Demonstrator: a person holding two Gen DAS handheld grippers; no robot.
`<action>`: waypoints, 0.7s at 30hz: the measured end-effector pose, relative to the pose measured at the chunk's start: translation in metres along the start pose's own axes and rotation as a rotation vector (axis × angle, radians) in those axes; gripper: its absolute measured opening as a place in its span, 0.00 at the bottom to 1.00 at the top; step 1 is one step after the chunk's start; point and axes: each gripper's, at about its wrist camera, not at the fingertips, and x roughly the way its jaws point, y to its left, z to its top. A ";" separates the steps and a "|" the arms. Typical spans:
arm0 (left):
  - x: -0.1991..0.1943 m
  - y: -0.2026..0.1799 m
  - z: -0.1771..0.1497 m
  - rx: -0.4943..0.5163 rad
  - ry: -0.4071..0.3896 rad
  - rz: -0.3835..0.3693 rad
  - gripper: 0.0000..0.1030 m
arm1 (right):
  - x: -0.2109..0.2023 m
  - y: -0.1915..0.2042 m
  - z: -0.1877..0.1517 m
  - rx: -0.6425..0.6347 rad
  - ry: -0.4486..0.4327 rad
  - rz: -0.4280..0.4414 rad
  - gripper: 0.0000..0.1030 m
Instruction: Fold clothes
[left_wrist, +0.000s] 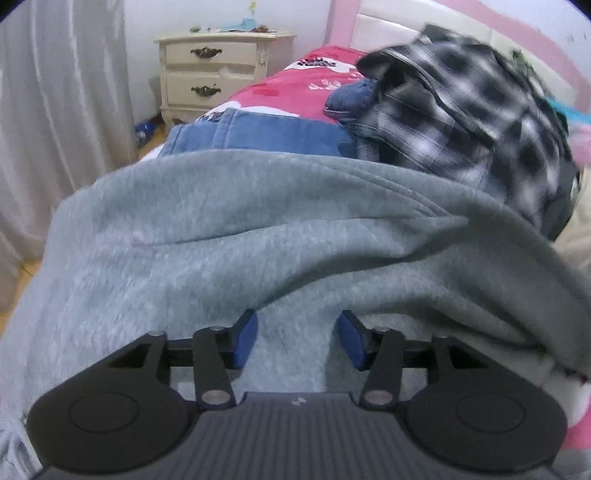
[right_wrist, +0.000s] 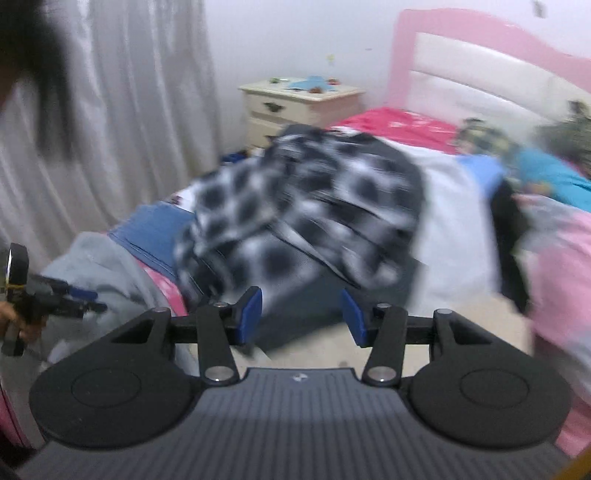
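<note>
Left wrist view: left gripper (left_wrist: 298, 338), blue-padded jaws spread and empty, hovers over the soft grey fleece sweatshirt (left_wrist: 207, 236) on the bed; beyond lie folded blue jeans (left_wrist: 258, 134) and a crumpled black-and-white plaid shirt (left_wrist: 476, 122). Right gripper (right_wrist: 301, 317) likewise gapes, holding nothing.

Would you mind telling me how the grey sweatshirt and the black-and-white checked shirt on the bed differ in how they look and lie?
The grey sweatshirt is one plain colour; the checked shirt is black-and-white plaid.
The grey sweatshirt looks thick and fleecy; the checked shirt looks thinner.
The grey sweatshirt lies spread in broad folds at the bed's near edge; the checked shirt sits further back, bunched into a heap.
Both are unfolded, and neither is held.
</note>
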 end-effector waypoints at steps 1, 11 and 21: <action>0.000 -0.005 0.001 0.019 0.010 0.018 0.54 | -0.018 -0.012 -0.006 -0.006 0.009 -0.014 0.46; -0.010 -0.033 -0.005 0.042 -0.011 0.164 0.53 | 0.056 -0.057 -0.115 0.233 0.209 0.058 0.45; -0.085 -0.079 -0.019 -0.008 -0.049 0.272 0.52 | 0.176 -0.089 -0.063 0.426 -0.065 0.135 0.45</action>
